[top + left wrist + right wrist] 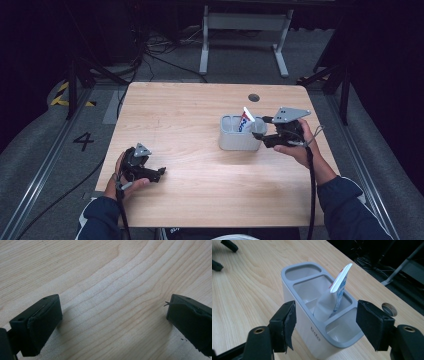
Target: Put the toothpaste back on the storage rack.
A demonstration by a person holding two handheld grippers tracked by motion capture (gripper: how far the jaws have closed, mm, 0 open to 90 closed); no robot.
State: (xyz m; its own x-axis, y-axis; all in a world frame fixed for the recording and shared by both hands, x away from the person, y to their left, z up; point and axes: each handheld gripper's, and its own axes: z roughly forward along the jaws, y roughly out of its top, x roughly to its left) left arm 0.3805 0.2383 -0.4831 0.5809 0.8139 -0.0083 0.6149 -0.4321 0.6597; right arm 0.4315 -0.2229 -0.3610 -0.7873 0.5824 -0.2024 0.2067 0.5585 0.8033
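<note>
Pale wood grain runs across the worktop [200, 165], and toward its right edge, about midway between front and back, stands a white holder [312, 322] with a grey rim and several compartments. A toothpaste tube [334, 298] stands in the middle compartment, flat crimped end up, leaning toward the right tongs [325, 326]. Those tongs sit just beside the holder at its right end, jaws wide apart, one on each side of the holder's near end without pressing it, gripping nothing. Over at the front left corner, the left tongs [112, 315] rest low over bare wood, jaws spread wide and empty.
</note>
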